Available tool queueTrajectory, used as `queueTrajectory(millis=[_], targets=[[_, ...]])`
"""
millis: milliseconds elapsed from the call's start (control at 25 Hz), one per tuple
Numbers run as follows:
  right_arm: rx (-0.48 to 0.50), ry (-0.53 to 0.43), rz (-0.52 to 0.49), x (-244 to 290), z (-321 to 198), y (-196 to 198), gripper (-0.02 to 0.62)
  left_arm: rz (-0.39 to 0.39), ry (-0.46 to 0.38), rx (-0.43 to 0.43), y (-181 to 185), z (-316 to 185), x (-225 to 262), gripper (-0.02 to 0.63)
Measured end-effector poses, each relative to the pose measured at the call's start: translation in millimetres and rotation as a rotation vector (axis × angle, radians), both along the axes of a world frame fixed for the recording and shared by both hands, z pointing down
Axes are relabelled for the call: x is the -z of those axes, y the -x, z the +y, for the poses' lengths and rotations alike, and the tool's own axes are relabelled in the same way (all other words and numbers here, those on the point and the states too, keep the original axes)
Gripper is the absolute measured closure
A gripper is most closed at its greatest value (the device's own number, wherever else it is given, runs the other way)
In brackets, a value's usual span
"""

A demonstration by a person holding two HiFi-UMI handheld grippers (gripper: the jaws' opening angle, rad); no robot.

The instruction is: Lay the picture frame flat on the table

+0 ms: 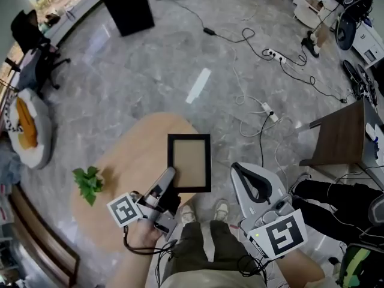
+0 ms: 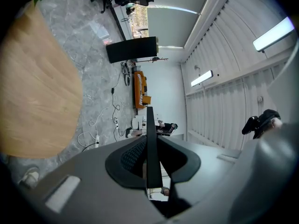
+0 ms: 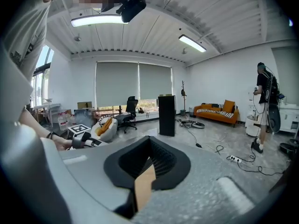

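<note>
The picture frame [image 1: 189,162], with a black border and a brown panel, is over the right edge of the round wooden table [image 1: 132,155]. My left gripper [image 1: 170,174] is shut on its lower left edge. In the left gripper view the frame [image 2: 150,125] shows edge-on as a thin black strip pinched between the jaws of that gripper [image 2: 150,148], with the table [image 2: 32,87] off to the left. Whether the frame touches the table I cannot tell. My right gripper [image 1: 243,173] hangs apart to the right of the frame. It [image 3: 148,164] is shut, and only a tan strip shows at the seam.
A small green plant [image 1: 88,183] sits on the table's left side. The person's shoes [image 1: 187,213] stand by the table's near edge. Cables and power strips [image 1: 264,110] trail over the grey floor. A dark side table [image 1: 339,134] stands at the right and a black cabinet [image 1: 126,5] at the back.
</note>
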State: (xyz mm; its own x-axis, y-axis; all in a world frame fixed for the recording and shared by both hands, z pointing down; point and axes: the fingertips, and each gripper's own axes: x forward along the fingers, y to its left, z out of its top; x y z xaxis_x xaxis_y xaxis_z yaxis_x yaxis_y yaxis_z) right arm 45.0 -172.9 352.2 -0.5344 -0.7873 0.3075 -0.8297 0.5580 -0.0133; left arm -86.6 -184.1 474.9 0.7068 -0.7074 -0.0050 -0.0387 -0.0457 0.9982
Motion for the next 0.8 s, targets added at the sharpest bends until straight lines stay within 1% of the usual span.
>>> queueTrajectory(millis=[160, 320, 480, 560, 800], targets=[[-0.005, 0.041, 0.001, -33, -6, 0, 0.594, -0.002, 0.027, -0.02, -5, -7, -41, 0.515], [-0.008, 0.084, 0.008, -68, -13, -2, 0.594, 0.017, 0.061, -0.031, -12, -12, -83, 0.515], [-0.013, 0.121, 0.007, -104, -20, 0, 0.594, -0.006, 0.097, -0.014, -11, -18, -130, 0.515], [-0.015, 0.142, 0.004, -123, -25, 1, 0.594, -0.004, 0.114, -0.01, -11, -20, -151, 0.515], [0.0, 0.193, -0.003, -176, -32, 15, 0.594, -0.014, 0.158, -0.022, -7, -19, -212, 0.515]])
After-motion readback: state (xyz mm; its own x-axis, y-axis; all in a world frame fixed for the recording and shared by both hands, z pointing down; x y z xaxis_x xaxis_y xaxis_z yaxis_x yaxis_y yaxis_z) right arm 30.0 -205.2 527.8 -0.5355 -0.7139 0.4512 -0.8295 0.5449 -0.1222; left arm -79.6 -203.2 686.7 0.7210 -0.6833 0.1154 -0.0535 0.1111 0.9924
